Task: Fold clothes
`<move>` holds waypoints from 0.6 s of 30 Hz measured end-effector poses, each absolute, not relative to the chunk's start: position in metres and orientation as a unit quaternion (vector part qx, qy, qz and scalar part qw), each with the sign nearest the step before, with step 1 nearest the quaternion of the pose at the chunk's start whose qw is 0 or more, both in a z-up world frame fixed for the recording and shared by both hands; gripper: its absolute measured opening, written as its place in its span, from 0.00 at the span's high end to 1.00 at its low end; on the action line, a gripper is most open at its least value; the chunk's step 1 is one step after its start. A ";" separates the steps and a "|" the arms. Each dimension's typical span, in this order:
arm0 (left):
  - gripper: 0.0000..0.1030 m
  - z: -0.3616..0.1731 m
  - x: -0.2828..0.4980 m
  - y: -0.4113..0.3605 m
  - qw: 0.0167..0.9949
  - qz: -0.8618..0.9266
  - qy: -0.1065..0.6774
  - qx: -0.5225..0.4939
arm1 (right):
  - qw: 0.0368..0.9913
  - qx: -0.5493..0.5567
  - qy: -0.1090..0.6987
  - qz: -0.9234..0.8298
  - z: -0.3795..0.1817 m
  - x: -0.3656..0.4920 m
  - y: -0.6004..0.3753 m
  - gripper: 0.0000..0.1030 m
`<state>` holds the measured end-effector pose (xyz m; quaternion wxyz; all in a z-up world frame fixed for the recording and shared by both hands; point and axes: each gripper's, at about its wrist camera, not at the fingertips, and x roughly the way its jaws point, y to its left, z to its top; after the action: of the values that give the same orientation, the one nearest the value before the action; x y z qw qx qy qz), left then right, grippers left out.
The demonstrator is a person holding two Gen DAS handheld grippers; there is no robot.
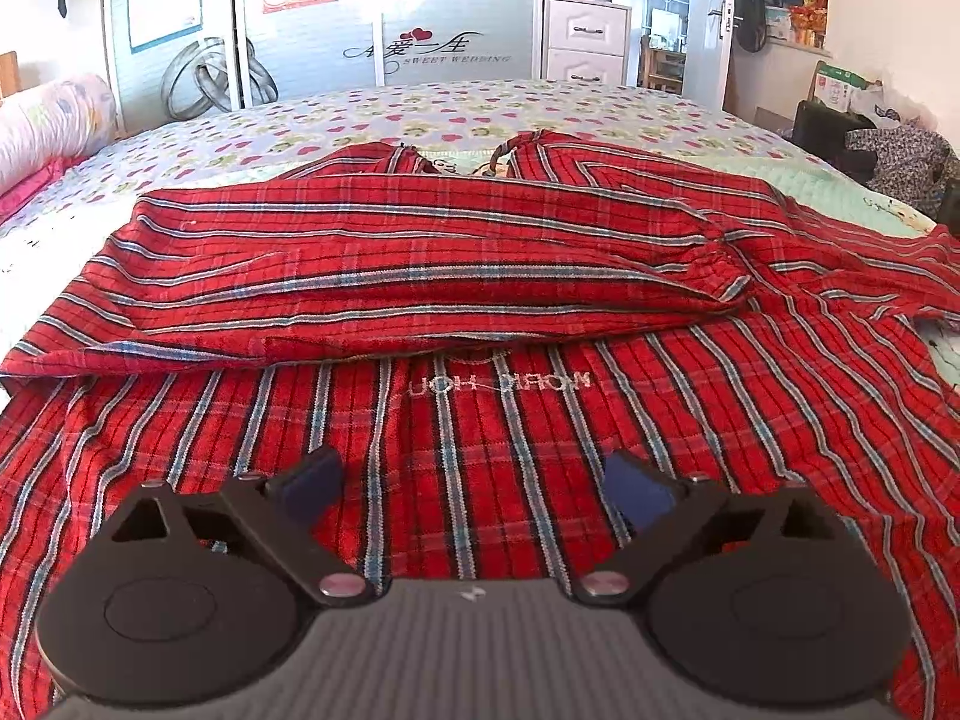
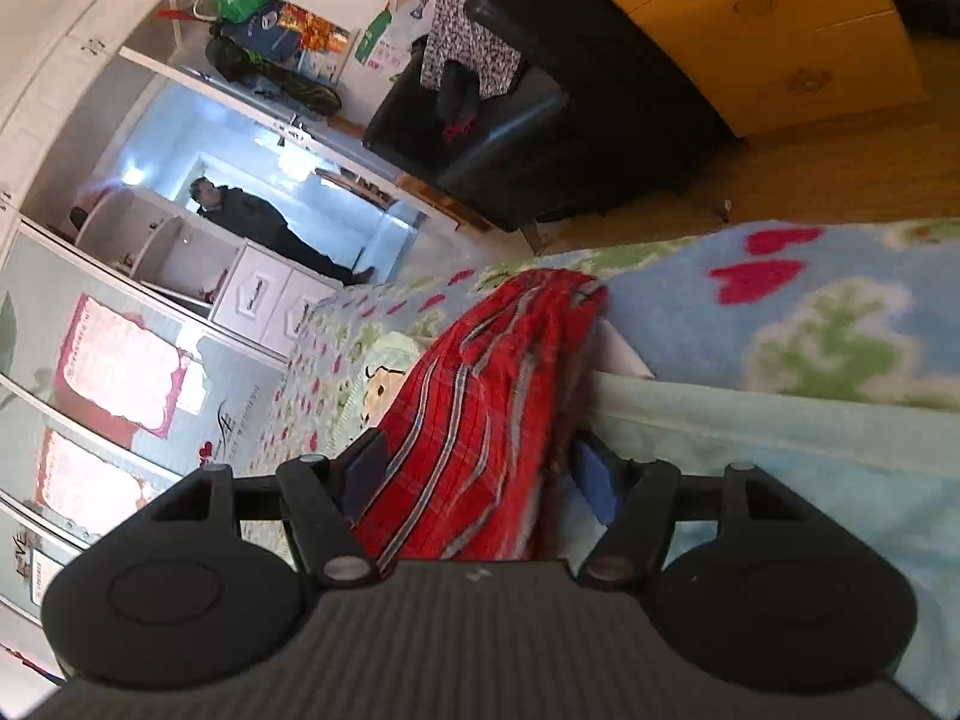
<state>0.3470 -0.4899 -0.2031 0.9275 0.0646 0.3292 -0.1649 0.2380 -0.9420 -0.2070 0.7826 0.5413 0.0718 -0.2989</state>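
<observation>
A red plaid shirt lies spread on the bed, one sleeve folded across its body and white lettering showing on the cloth below the fold. My left gripper hovers low over the shirt's near part, open wide, with nothing between its blue pads. In the right wrist view, which is rolled sideways, a bunched part of the same shirt runs between the jaws of my right gripper. Those jaws stand apart; the cloth lies loosely between them and a gap shows beside the right pad.
The bed's heart-patterned quilt extends behind the shirt, with a rolled duvet at the left. Wardrobe doors stand beyond it. A black chair with clothes and a wooden cabinet stand off the bed's edge. A person stands in the doorway.
</observation>
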 end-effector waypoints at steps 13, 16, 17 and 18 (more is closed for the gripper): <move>0.03 -0.204 0.348 -0.489 0.926 -0.170 0.331 0.060 | 0.813 0.469 0.099 -0.330 -0.167 0.188 -0.917 0.96; 0.02 -0.204 0.349 -0.488 0.926 -0.172 0.331 0.058 | 0.799 0.459 0.144 -0.362 -0.179 0.183 -0.910 0.96; 0.02 -0.204 0.349 -0.488 0.926 -0.172 0.331 0.058 | 0.798 0.452 0.149 -0.369 -0.185 0.183 -0.908 0.96; 0.02 -0.204 0.349 -0.488 0.926 -0.173 0.332 0.058 | 0.801 0.443 0.151 -0.375 -0.190 0.183 -0.906 0.96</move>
<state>0.3488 -0.4880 -0.2043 0.9257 0.0580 0.3317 -0.1725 0.1835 -0.9061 -0.1904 0.8005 0.4425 0.1508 -0.3750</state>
